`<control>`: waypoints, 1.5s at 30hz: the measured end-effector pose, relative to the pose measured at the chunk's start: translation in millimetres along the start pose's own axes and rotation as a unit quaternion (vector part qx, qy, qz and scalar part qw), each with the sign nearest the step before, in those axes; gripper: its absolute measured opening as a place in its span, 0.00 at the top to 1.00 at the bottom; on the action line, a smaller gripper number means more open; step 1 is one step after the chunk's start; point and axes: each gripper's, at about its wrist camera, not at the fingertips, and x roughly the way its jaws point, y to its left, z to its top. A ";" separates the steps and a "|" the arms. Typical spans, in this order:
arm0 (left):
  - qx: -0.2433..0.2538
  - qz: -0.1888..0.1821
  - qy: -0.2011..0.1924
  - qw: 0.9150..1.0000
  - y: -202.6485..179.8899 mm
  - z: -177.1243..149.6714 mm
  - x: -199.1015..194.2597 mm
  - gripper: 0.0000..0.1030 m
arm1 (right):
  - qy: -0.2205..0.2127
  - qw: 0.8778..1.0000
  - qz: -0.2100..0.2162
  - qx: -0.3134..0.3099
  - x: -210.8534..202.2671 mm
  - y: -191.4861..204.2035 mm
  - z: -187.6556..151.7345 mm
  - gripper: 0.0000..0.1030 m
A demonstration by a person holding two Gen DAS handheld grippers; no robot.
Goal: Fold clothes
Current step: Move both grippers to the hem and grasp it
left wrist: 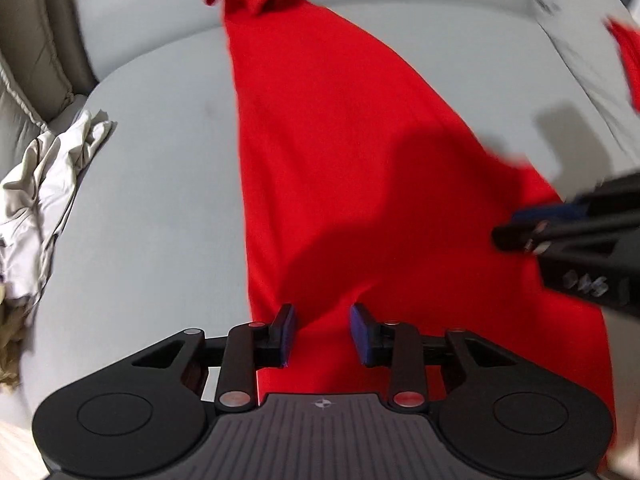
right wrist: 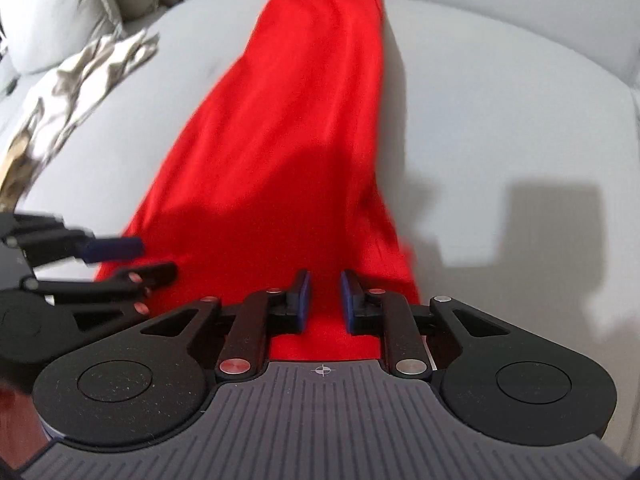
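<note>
Cloth first: the red garment [left wrist: 340,168] lies stretched in a long strip up the middle of the frame on the grey sofa cushion [left wrist: 152,200], its bunched end at the top, so I judge it is laid out for a lengthwise fold. My left claw [left wrist: 323,334] hangs over the near end, spread, pinching nothing. My right claw [right wrist: 323,300] does the same, its pads apart with red showing between. Pale crumpled clothes [left wrist: 44,184] wait at left.
</note>
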 end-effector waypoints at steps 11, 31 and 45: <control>0.070 0.067 -0.060 0.993 45.8 -43.3 -116.9 0.66 | -0.073 0.996 0.019 -0.048 -77.4 22.9 -42.6 0.76; -0.128 -0.011 -0.245 0.961 -16.1 -91.5 -110.0 0.55 | -0.135 0.990 0.000 0.028 -127.9 11.7 -107.3 0.63; -0.200 -0.049 -0.143 0.968 -13.1 -124.2 -69.0 0.27 | -0.036 0.989 0.100 0.101 -72.0 -19.6 -106.6 0.31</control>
